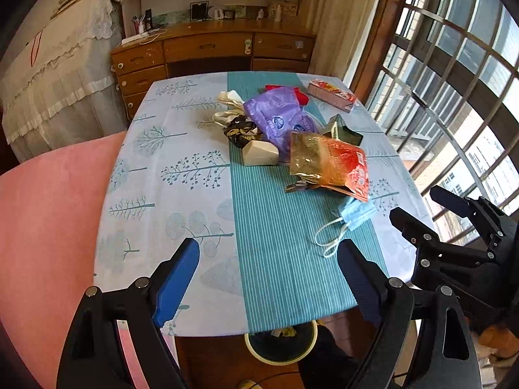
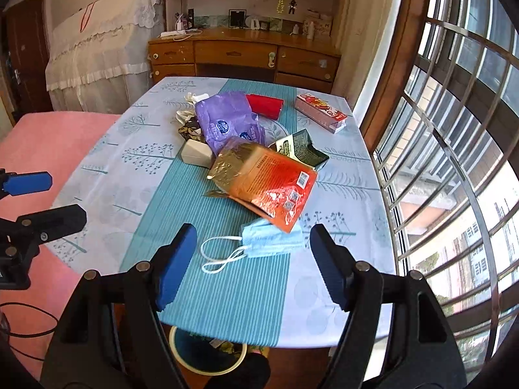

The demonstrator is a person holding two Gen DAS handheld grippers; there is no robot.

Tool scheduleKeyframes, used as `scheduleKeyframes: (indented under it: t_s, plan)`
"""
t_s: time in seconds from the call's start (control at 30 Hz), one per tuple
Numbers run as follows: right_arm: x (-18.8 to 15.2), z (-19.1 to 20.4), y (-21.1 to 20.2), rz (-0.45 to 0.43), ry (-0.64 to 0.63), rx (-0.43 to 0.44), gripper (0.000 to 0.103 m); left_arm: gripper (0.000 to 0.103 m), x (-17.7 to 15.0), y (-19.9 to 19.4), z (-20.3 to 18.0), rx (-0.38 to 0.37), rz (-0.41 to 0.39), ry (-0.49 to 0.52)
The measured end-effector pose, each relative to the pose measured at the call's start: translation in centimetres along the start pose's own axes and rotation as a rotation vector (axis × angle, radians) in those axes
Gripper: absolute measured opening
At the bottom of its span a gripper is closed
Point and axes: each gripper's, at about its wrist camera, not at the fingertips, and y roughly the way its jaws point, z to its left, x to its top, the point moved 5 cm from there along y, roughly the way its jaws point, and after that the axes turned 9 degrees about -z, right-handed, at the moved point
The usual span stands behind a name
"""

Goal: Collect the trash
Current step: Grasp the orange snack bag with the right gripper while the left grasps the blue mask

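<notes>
Pink fabric seat [image 1: 48, 210] lies at the far left, beside the table draped in a pale tree-print cloth with a teal striped runner [image 1: 266, 259]. On the runner sits a heap of trash: cream crumpled paper [image 1: 227, 103], a black-and-gold wrapper [image 1: 241, 129], a small white carton [image 1: 259, 153], a crinkled purple plastic bag [image 1: 279, 113] and, overlapping it, a glossy orange-and-gold foil pouch [image 1: 331, 162]. Just right of these, a dark green opened box [image 1: 343, 129] and a pink-red long carton [image 1: 331, 95]. A light blue face mask with white loops [image 2: 272, 240] lies nearest, its top edge under the pouch. Below the table edge stands a round bin [image 1: 280, 343]. The left gripper [image 1: 269, 278] and right gripper [image 2: 253, 262] both gape wide, holding nothing.
</notes>
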Motion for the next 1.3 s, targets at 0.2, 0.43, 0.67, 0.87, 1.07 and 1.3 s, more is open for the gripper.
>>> scheduleKeyframes:
  t_s: [0.2, 0.43, 0.67, 0.87, 1.07, 1.3]
  plan:
    - [-0.4, -1.0, 9.5, 0.058, -0.183, 0.041, 0.07, 0.09, 1.7, 7.3, 0.0, 0.085, 0.079, -0.088]
    - [-1.9, 1.2, 16.3, 0.012, -0.515, 0.035, 0.07, 0.092, 1.4, 12.1, 1.1, 0.175, 0.145, -0.198]
    - [-2.7, 2.1, 19.8, 0.005, -0.639, 0.0, 0.07, 0.092, 0.8, 13.5, 1.2, 0.227, 0.165, -0.24]
    - [-1.7, 1.0, 21.6, 0.026, -0.574, 0.069, 0.048, 0.092, 0.8, 14.0, 1.4, 0.249, 0.168, -0.28]
    - [1.1, -1.3, 21.7, 0.035, -0.457, 0.152, 0.013, 0.092, 1.2, 14.2, 0.9, 0.259, 0.163, -0.282]
    - [5.6, -6.5, 19.3, 0.079, -0.145, 0.323, 0.007, 0.092, 2.7, 14.8, -1.5, 0.223, 0.147, -0.207]
